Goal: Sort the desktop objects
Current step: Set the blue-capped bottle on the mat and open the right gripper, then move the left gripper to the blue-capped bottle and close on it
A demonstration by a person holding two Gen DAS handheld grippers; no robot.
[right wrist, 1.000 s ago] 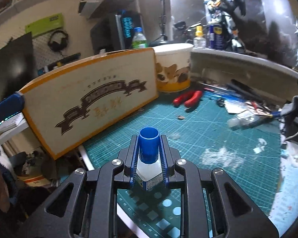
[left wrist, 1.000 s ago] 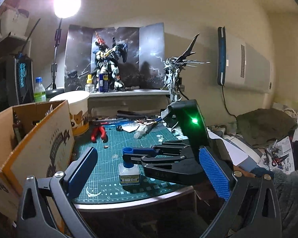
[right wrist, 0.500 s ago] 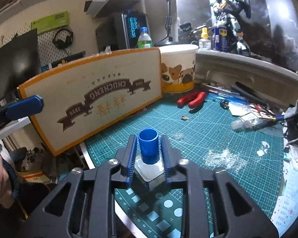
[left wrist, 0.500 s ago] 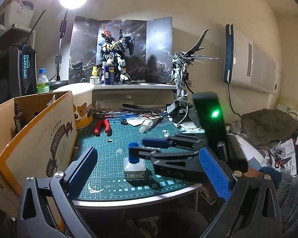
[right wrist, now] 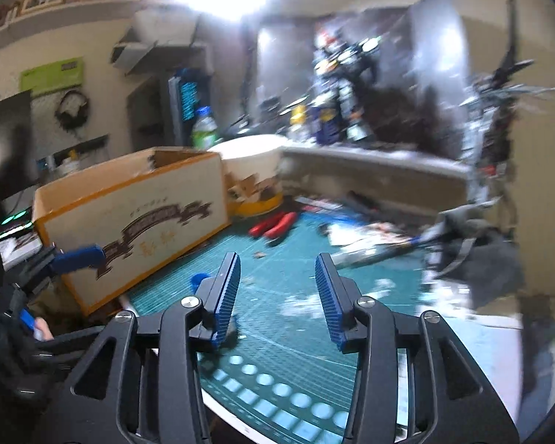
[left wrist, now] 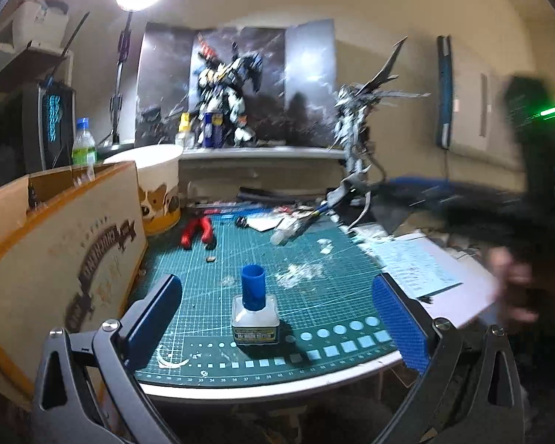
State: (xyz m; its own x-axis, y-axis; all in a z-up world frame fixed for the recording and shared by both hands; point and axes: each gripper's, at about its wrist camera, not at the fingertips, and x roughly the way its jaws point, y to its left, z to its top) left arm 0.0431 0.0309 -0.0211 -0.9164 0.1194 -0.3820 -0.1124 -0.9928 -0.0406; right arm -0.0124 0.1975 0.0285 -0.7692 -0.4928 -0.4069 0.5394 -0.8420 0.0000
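Note:
A small clear bottle (left wrist: 254,314) with a blue cap and a dark label stands upright on the green cutting mat (left wrist: 314,288), near its front edge. My left gripper (left wrist: 277,316) is open wide, and the bottle stands just ahead in the gap between its blue pads, untouched. My right gripper (right wrist: 278,292) has its jaws opening with nothing between them. In the right wrist view only the blue cap (right wrist: 199,280) peeks out left of its left finger. In the left wrist view that gripper (left wrist: 425,188) is a dark blur lifted at the right.
A cardboard box (left wrist: 55,259) stands open along the mat's left side, with a white dog-print tub (left wrist: 155,185) behind it. Red pliers (left wrist: 198,231), a brush and scraps lie at the mat's back. Papers (left wrist: 414,266) cover the right. Model figures stand on the rear shelf.
My right gripper opened off the bottle, then rose and drew back to the right, leaving it standing. My left gripper came closer and lower toward the bottle.

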